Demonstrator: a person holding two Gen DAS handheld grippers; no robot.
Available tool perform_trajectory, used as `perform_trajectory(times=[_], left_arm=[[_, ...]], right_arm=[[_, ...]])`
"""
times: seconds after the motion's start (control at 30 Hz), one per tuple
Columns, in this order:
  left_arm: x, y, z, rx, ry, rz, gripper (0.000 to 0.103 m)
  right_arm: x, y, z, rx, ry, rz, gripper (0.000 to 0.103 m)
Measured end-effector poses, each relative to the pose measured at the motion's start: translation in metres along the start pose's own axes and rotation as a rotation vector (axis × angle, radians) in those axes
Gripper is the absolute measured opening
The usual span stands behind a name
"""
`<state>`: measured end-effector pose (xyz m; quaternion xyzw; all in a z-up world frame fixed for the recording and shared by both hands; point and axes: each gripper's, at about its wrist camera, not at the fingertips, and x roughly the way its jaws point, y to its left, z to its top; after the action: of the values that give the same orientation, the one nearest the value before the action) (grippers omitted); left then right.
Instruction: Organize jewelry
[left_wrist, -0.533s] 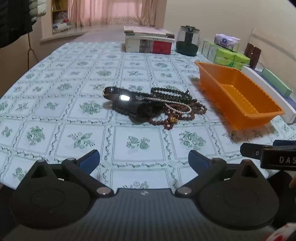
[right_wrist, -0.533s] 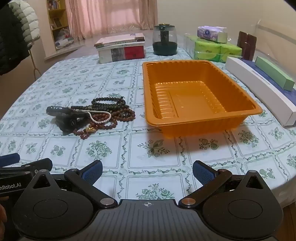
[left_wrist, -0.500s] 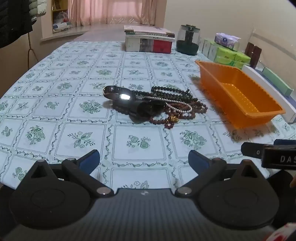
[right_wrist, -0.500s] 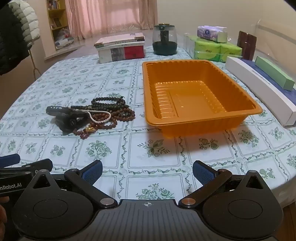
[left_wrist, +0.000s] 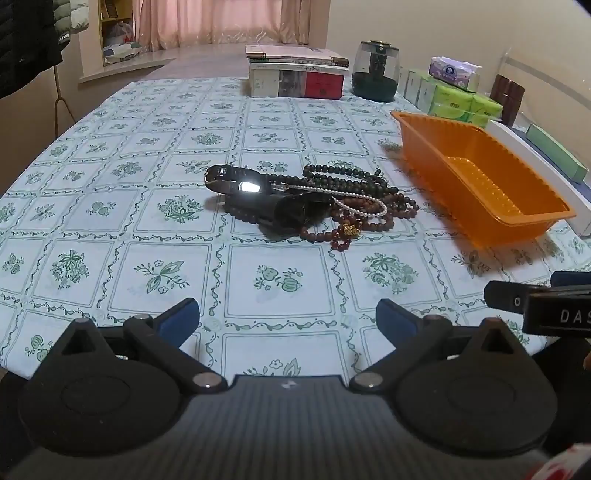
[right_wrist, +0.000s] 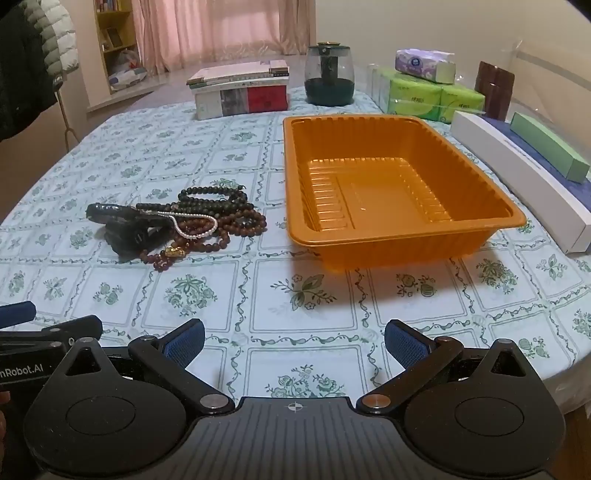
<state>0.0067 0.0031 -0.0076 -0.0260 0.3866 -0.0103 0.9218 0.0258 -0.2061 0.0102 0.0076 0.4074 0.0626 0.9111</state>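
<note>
Nothing moved since half-second earlier: jewelry pile (left_wrist: 310, 206) lies as before on tablecloth (left_wrist: 110, 206), just left of orange tray (right_wrist: 399, 192); sorting not begun. Tray holds nothing. Left gripper (left_wrist: 288, 317) and right gripper (right_wrist: 293, 338) hover nearer than tray, fingers spread, holding nothing.

On the table (right_wrist: 258, 295) the beads (right_wrist: 207, 221) lie heaped, a watch (left_wrist: 236, 182) at their left edge, the tray (right_wrist: 509, 218) well apart to their right. Behind them are books (right_wrist: 240, 92), with a jar (right_wrist: 328, 77) to the right; tissue packs (right_wrist: 432, 96) and boxes (right_wrist: 517, 166) stand behind and right of the tray
</note>
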Motion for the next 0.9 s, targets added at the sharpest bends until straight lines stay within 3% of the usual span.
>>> perform_trajectory(times=[0.9], left_arm=[[-0.0033, -0.0026, 0.0025, 0.005, -0.01, -0.012, 0.099]], right_arm=[[-0.0025, 0.0018, 0.0002, -0.015, -0.008, -0.007, 0.103]])
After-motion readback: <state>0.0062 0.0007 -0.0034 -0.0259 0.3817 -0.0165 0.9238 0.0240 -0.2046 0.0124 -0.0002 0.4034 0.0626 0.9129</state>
